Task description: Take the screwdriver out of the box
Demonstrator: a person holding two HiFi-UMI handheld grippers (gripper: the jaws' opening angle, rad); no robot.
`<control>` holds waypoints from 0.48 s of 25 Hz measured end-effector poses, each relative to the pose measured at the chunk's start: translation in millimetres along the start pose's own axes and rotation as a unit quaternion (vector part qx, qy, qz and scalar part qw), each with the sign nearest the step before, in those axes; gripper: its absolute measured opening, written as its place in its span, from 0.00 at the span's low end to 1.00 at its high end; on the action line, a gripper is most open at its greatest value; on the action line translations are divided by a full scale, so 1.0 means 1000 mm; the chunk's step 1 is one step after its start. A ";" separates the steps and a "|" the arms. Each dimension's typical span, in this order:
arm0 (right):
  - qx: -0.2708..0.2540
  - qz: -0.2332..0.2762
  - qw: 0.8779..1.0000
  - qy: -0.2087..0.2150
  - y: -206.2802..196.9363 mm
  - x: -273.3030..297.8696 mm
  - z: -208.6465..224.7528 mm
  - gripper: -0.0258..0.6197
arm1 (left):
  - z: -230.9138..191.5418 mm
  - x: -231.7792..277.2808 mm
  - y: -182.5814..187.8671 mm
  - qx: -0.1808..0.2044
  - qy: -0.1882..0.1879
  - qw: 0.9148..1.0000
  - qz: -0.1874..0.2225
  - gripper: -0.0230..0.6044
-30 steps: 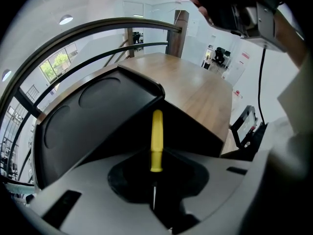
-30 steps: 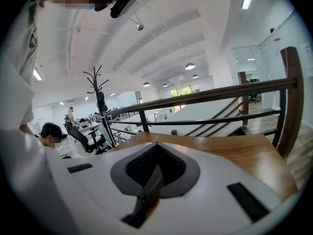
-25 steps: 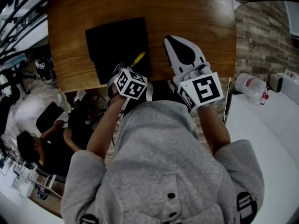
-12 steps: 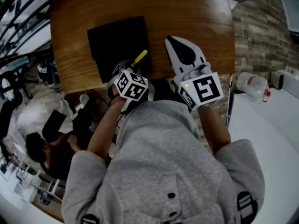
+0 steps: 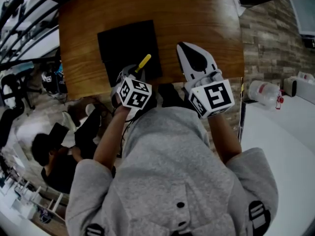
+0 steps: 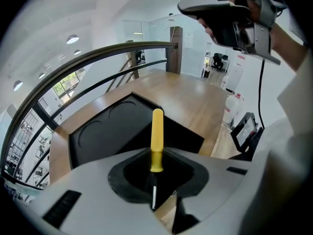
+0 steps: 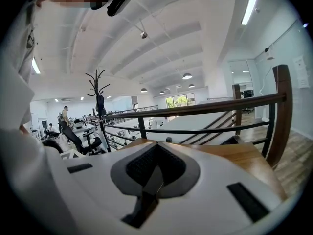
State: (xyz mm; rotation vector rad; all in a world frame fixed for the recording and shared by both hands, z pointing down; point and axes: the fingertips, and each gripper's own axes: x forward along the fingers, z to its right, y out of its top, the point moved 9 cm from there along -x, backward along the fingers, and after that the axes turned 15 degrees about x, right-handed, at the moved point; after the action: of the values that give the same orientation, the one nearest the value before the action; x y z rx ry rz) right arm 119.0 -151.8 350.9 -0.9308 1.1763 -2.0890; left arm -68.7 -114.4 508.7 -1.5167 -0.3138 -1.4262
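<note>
Screwdriver [image 6: 157, 131] — yellow handle, dark shaft — sits in the left tongs [image 6: 156, 154], clamped on its handle. The handle juts out past the tips and the bare tip points back toward the camera. It hangs over the near right part of the black box [image 5: 125, 43], touching none of it in the left gripper view.

Change over the last second: slight. In the head view the left tongs have drawn back a little from the box toward the person. The handle now shows a touch longer against the black. Grip looks the same.

Right tongs [image 5: 182, 45]: closed, nothing between them, poised over the wooden tabletop [image 5: 202, 14] beside the box, much as before.

Reading — the lift looks under way and the tool seems free of the box. Probably left to do: carry it clear and set it down.
</note>
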 end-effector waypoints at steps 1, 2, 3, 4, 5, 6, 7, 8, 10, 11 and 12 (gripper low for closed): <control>-0.001 0.001 1.000 -0.001 0.001 -0.001 -0.003 0.06 | -0.001 -0.005 -0.001 -0.002 0.005 1.000 0.005 0.17; -0.004 0.003 1.000 0.000 0.002 -0.002 -0.006 0.06 | -0.003 -0.011 -0.002 -0.005 0.010 1.000 0.011 0.17; -0.007 0.005 1.000 0.001 0.002 -0.003 -0.010 0.06 | -0.005 -0.016 -0.003 -0.009 0.014 1.000 0.017 0.17; -0.010 0.007 1.000 0.001 0.003 -0.004 -0.013 0.06 | -0.007 -0.021 -0.004 -0.013 0.018 0.999 0.024 0.17; -0.012 0.009 1.000 0.001 0.003 -0.005 -0.015 0.06 | -0.008 -0.026 -0.004 -0.017 0.023 0.999 0.031 0.17; -0.014 0.011 1.000 0.000 0.003 -0.007 -0.018 0.06 | -0.008 -0.032 -0.004 -0.020 0.028 0.999 0.038 0.17; -0.016 0.013 1.000 0.000 0.003 -0.009 -0.020 0.06 | -0.009 -0.038 -0.004 -0.023 0.033 0.998 0.045 0.17; -0.018 0.015 1.000 -0.001 0.003 -0.012 -0.022 0.06 | -0.009 -0.045 -0.004 -0.025 0.039 0.998 0.052 0.17; -0.020 0.020 1.000 -0.001 0.005 -0.014 -0.029 0.06 | -0.012 -0.056 -0.005 -0.028 0.050 0.996 0.067 0.17; -0.021 0.022 1.000 -0.003 0.006 -0.015 -0.032 0.06 | -0.014 -0.061 -0.005 -0.029 0.055 0.995 0.074 0.17; -0.022 0.025 0.999 -0.005 0.006 -0.015 -0.035 0.06 | -0.015 -0.066 -0.007 -0.030 0.060 0.994 0.081 0.17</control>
State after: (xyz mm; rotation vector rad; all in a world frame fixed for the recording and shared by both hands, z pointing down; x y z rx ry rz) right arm 101.1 -125.7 327.9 -0.9199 1.2321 -2.0245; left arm -101.3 -95.2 451.6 -1.4632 -0.0735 -1.4005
